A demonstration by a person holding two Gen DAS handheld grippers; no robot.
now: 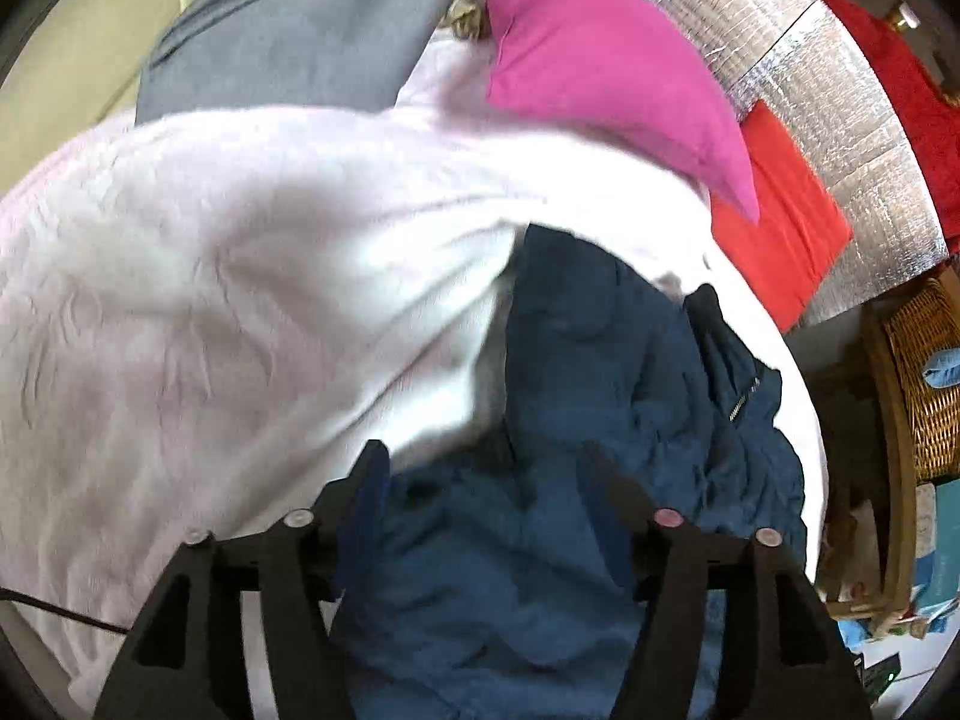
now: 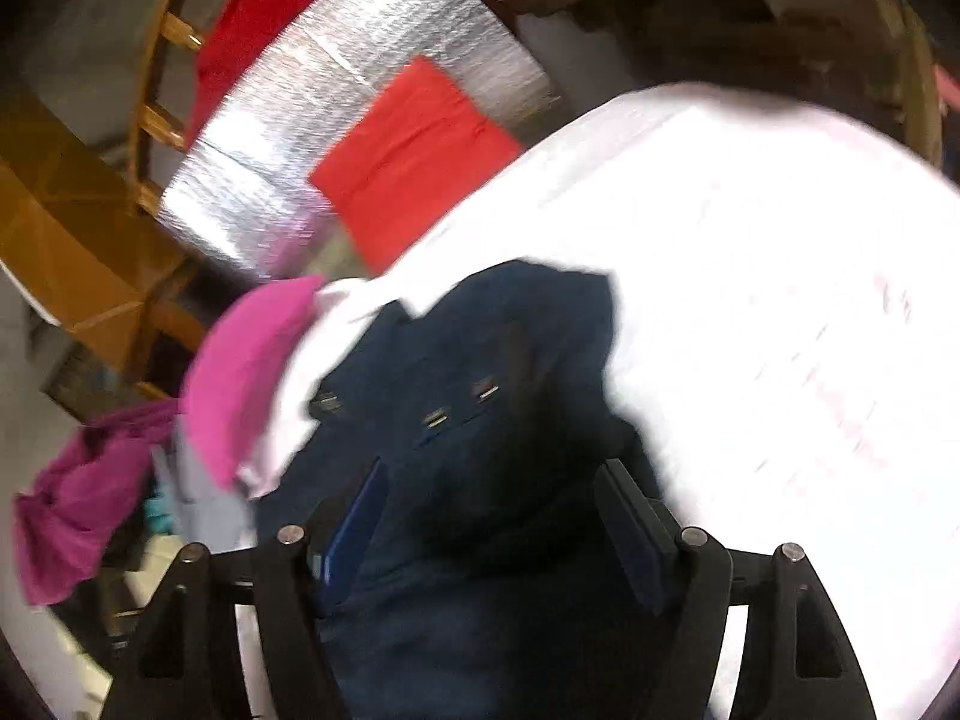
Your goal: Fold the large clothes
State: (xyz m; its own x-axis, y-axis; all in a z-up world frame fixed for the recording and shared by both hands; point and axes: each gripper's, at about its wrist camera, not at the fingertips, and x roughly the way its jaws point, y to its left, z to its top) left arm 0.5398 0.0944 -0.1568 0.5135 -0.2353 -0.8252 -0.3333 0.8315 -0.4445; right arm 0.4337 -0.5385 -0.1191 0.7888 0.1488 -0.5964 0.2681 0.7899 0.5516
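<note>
A crumpled navy blue garment with a zip lies on a pale pink-white sheet. My left gripper hovers just over its near part, open, its fingers apart from the cloth and nothing pinched. In the right wrist view the same navy garment shows a row of metal snaps and spreads over the white sheet. My right gripper stands open above it, with dark cloth seen below the gap and no cloth pressed between the pads. The picture is blurred.
A magenta cloth and a grey cloth lie at the sheet's far side. A folded red cloth rests on a silver foil surface. A wicker basket stands right. A wooden chair and purple garment show left.
</note>
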